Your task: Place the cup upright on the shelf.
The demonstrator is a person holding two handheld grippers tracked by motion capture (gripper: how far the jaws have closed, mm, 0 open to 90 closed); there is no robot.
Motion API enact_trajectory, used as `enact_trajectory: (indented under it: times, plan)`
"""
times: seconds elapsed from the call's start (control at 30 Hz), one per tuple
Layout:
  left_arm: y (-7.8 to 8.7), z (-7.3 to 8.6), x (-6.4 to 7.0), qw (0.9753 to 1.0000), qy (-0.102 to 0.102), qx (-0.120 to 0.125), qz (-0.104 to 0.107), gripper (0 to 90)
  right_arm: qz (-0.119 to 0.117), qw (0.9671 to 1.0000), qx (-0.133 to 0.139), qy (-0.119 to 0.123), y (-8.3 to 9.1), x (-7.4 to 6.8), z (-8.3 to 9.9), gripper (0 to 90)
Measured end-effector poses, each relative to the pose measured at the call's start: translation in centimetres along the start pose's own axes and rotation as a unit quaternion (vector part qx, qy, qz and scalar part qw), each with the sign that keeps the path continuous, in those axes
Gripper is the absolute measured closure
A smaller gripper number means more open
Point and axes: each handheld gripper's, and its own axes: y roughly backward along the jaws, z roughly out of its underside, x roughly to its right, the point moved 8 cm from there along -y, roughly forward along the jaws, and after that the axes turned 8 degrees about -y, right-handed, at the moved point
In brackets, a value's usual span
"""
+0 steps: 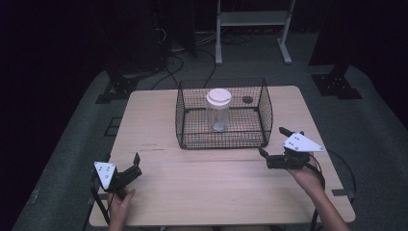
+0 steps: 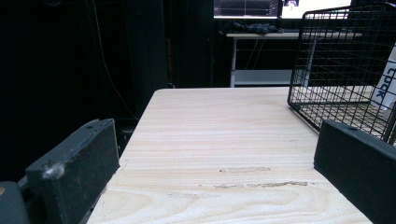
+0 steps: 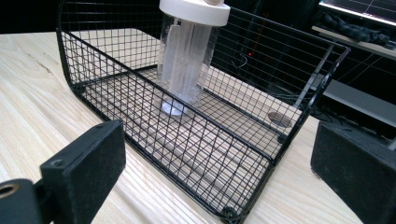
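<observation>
A black wire basket (image 1: 221, 142) stands at the middle back of the wooden table (image 1: 216, 192). Inside it stands a clear plastic jar (image 1: 219, 115) with a white lid, upright. My left gripper (image 1: 136, 166) is held near the table's front left corner, open and empty, well apart from the basket. My right gripper (image 1: 272, 141) is open and empty just off the basket's front right corner. In the right gripper view the basket (image 3: 163, 135) and jar (image 3: 187, 70) sit straight ahead between the wide jaws. The left gripper view has bare table (image 2: 224, 130) ahead and the basket (image 2: 336, 70) at the right.
A small dark disc (image 1: 247, 99) lies on the table behind the basket, at its far right corner (image 3: 280, 119). A white shelf frame (image 1: 252, 19), cables and black stands are on the floor beyond the table. The table's left edge (image 2: 140, 126) is close to my left gripper.
</observation>
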Motion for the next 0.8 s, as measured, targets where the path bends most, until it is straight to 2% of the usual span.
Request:
enact_trajectory:
  times: [0.47, 0.8]
  plan:
    - [0.0, 0.0, 0.0, 1.0000, -0.001, 0.000, 0.001, 0.0, 0.003, 1.0000, 0.003, -0.009, 0.9, 0.1, 1.0, 2.8]
    - [0.0, 0.0, 0.0, 1.0000, -0.002, 0.000, 0.000, 0.0, 0.006, 0.9999, 0.001, -0.015, 1.7, -0.1, 2.5, 2.8]
